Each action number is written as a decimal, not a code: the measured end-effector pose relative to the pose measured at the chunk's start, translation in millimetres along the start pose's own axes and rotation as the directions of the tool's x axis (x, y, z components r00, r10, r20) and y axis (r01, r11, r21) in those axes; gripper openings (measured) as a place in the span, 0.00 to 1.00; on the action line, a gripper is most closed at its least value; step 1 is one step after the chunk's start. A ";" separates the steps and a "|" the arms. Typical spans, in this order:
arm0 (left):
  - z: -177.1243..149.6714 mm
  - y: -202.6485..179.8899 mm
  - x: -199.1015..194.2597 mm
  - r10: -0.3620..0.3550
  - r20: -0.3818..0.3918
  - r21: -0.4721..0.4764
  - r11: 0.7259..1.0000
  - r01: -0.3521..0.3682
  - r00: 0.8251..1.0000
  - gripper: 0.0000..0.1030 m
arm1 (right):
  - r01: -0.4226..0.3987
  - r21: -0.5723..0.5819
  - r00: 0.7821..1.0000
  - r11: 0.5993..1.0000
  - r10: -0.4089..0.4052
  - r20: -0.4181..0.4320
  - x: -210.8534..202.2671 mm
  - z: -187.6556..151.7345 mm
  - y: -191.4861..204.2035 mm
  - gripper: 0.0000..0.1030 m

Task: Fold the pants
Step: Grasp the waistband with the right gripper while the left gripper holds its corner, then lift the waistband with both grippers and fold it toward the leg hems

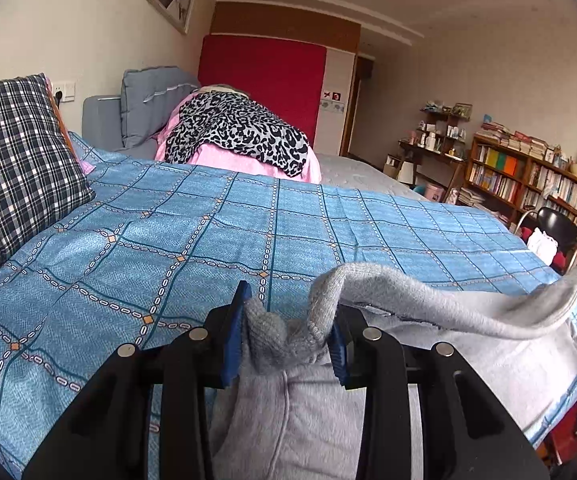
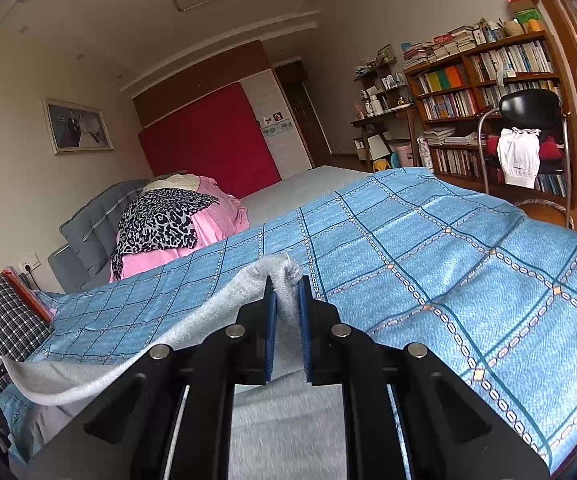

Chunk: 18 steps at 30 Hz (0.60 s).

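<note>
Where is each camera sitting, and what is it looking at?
Left wrist view: sits on the left gripper, looking along its fingers across the blue checked bedspread toward the red wall panel; the gripper is shut on bunched grey pants.
Right wrist view: sits on the right gripper, facing the same way with the bookshelf at right; it pinches a pants edge.
Both views share the bedspread, pants, leopard-print cloth, plaid pillow and bookshelf.
</note>
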<state>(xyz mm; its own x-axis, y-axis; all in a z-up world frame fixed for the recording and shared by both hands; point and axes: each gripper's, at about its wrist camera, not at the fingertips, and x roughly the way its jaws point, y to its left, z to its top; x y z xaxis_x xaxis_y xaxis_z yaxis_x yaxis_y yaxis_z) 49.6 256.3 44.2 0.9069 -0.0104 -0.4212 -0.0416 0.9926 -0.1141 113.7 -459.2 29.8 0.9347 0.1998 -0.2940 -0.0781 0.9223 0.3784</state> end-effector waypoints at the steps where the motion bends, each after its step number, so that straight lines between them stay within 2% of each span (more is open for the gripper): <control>1: -6.6 -3.4 -6.5 -0.001 0.004 0.023 1.000 0.001 1.000 0.34 | 0.004 -0.006 1.000 1.000 -0.004 0.000 -8.9 -9.7 -0.4 0.10; 4: -31.3 -15.8 -20.7 0.013 0.007 0.122 0.992 -0.014 1.000 0.34 | 0.019 -0.020 1.000 1.000 -0.019 -0.004 -26.9 -36.8 0.5 0.10; 8: -59.8 -23.8 -22.5 0.049 -0.033 0.217 0.975 -0.041 0.998 0.34 | 0.041 -0.008 0.999 0.999 -0.041 -0.008 -46.2 -60.5 -9.2 0.10; 13: -77.3 -19.7 -21.4 0.063 -0.057 0.234 0.971 -0.048 0.996 0.38 | 0.085 -0.027 0.996 0.996 -0.085 -0.028 -57.7 -71.7 -16.6 0.10; 15: -82.0 -16.3 -19.9 0.067 -0.074 0.221 0.974 -0.049 0.995 0.40 | 0.109 -0.028 0.993 0.994 -0.110 -0.050 -58.4 -78.4 -19.8 0.18; 17: -87.8 -15.1 -21.5 0.063 -0.094 0.213 0.976 -0.041 0.994 0.45 | 0.130 -0.007 0.990 0.991 -0.130 -0.060 -58.6 -82.7 -26.7 0.44; 18: -91.2 -13.4 -22.2 0.058 -0.104 0.209 0.977 -0.035 0.993 0.46 | 0.134 0.005 0.989 0.991 -0.133 -0.069 -59.5 -85.9 -29.2 0.49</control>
<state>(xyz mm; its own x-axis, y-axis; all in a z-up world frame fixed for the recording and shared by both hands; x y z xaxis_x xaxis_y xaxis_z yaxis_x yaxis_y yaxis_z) -8.2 232.1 -26.9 0.8544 0.0346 -0.5184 0.0152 0.9957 0.0916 30.5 -469.6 -39.2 0.9107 0.0975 -0.4013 0.0494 0.9390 0.3403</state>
